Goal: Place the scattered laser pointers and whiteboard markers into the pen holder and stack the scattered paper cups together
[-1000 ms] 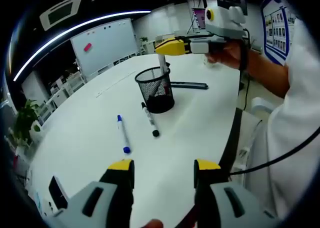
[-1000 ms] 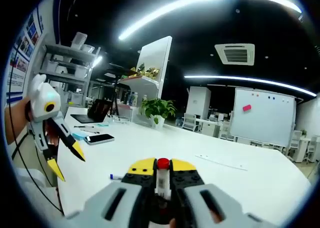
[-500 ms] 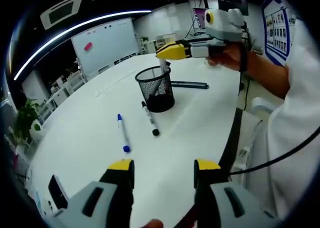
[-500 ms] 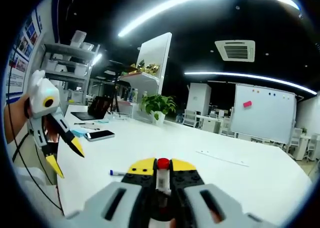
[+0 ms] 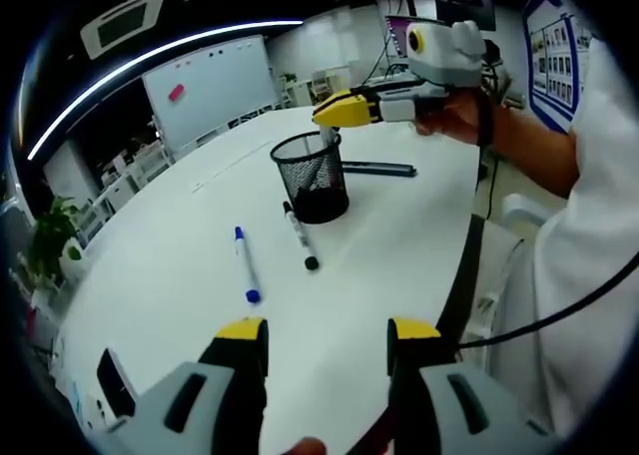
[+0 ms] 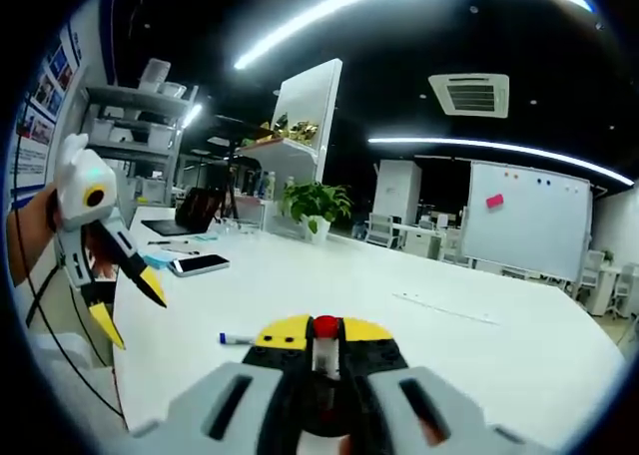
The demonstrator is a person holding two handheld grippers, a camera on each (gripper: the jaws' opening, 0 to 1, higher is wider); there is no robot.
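Right now your right gripper (image 5: 334, 109), clamped on a red-capped marker (image 6: 324, 343) held upright, sits directly above the black mesh pen holder (image 5: 311, 178), while your left gripper (image 5: 326, 331) stands apart, empty.

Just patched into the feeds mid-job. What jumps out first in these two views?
In the left gripper view, the right gripper hangs over the black mesh pen holder, its jaws shut on a red-capped marker pointing down into the holder. On the white table, a blue-capped marker and a black marker lie loose beside the holder, ahead of the open left gripper.
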